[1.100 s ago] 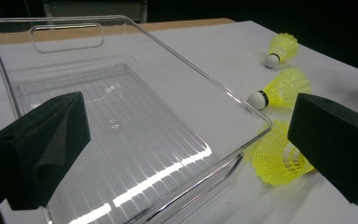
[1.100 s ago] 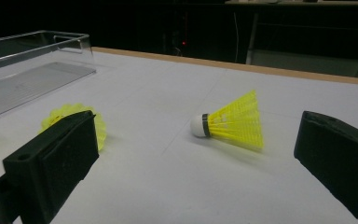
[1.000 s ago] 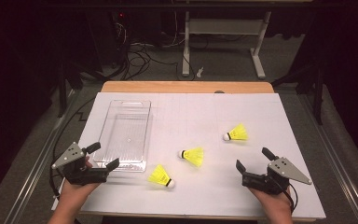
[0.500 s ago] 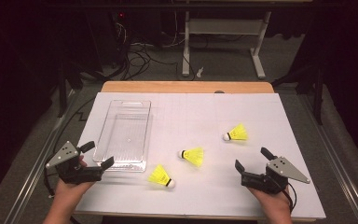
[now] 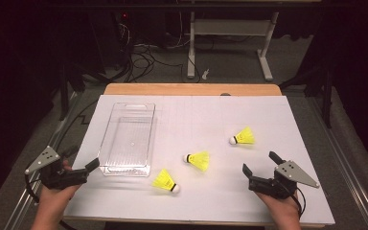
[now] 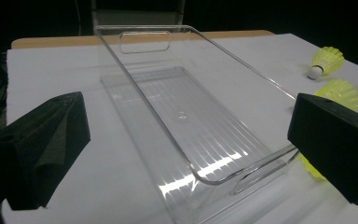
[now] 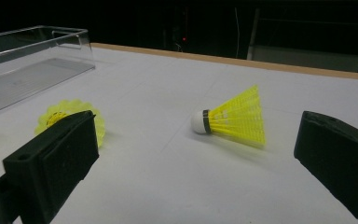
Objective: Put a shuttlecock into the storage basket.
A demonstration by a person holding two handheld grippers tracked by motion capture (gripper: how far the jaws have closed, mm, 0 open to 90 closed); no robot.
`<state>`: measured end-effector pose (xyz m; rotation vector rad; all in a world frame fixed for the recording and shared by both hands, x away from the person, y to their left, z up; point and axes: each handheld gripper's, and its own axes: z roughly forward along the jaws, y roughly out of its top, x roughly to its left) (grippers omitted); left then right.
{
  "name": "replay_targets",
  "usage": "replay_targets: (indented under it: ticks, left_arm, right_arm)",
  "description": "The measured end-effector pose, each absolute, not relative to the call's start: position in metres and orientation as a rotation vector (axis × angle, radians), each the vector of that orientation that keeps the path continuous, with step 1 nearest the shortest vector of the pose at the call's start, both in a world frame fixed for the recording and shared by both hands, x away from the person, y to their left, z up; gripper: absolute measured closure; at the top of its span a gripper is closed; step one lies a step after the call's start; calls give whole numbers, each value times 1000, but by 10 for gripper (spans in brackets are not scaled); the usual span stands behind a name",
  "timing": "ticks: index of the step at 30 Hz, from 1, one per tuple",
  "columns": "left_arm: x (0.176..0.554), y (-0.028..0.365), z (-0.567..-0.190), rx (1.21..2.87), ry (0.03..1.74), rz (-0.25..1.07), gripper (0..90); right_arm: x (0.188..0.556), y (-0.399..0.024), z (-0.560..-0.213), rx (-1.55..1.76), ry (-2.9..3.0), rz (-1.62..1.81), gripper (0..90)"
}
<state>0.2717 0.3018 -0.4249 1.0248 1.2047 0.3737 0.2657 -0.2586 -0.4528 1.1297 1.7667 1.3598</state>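
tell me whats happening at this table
A person sits at a white table with a two-jaw gripper in each hand. Three yellow shuttlecocks lie loose on it: one near the front, one in the middle and one farther right. A clear plastic tray stands empty to their left. The left gripper is open at the tray's near end, and the right gripper is open, facing the shuttlecocks. Neither holds anything; no shuttlecock is in the tray yet.
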Motion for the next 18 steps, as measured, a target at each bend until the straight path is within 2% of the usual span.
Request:
replay_targets:
  ticks: [18]
  left_arm:
    - [275,302,-429,1050,1228,358,2]
  right_arm:
    - [267,-257,-454,1131,1773,1359,1]
